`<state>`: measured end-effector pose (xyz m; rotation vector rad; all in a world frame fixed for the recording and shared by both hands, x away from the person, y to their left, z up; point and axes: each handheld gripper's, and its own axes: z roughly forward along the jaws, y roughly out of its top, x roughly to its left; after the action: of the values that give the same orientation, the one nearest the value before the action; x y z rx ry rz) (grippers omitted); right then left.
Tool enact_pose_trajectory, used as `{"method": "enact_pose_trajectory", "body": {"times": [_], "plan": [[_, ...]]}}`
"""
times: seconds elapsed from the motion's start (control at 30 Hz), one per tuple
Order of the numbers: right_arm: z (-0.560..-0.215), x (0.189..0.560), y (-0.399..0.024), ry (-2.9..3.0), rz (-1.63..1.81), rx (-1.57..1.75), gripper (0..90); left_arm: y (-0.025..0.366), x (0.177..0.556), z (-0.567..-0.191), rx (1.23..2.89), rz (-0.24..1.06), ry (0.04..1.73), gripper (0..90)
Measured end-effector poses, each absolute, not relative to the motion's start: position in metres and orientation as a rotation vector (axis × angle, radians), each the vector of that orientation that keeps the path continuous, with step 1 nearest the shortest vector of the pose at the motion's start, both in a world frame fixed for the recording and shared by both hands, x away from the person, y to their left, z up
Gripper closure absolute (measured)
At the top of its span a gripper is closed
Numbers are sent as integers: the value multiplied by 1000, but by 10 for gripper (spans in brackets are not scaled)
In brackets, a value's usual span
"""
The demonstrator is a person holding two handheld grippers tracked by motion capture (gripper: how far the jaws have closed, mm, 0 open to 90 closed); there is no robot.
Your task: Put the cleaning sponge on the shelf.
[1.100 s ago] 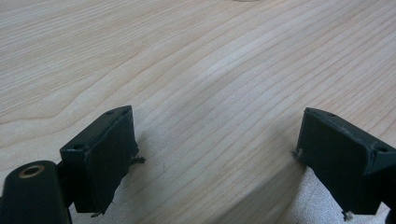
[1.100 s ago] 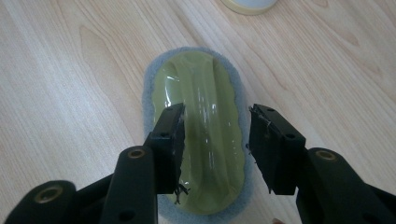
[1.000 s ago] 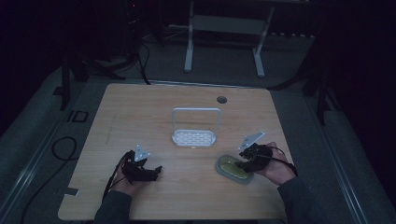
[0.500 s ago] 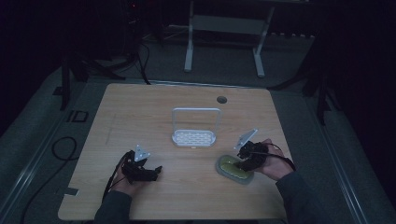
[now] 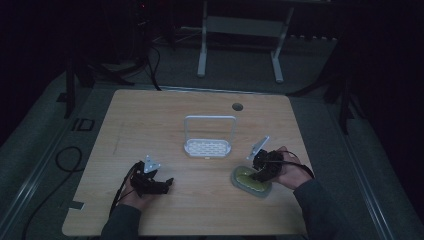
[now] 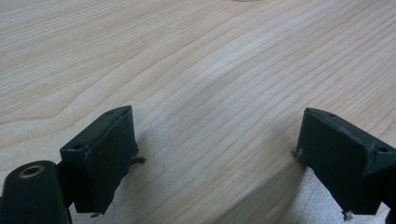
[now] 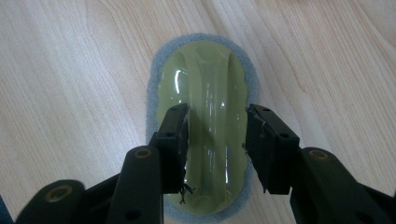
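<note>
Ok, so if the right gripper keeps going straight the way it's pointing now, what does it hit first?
The right gripper points down at the green scrubber with its grey pad. Its jaws have just been closing and stand either side of the raised middle ridge, so that ridge would likely come first, though the remaining gap is hard to judge.

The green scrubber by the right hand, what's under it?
Under the scrubber a grey pad rim shows all round, lying flat on the table. The pad's middle is covered by the green top.

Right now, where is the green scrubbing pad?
In the high view the green scrubbing pad lies flat on the wooden table near its right front, under the right gripper and right of the white rack.
</note>
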<state>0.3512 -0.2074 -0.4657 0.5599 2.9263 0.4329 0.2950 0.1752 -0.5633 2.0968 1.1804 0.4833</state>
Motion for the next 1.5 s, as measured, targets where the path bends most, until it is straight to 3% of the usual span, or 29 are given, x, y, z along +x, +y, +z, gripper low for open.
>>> {"method": "enact_pose_trajectory", "body": {"times": [1.5], "plan": [[-471, 365, -193, 3034, 242, 501, 568, 175, 295, -563, 2100, 485, 1178, 118]]}}
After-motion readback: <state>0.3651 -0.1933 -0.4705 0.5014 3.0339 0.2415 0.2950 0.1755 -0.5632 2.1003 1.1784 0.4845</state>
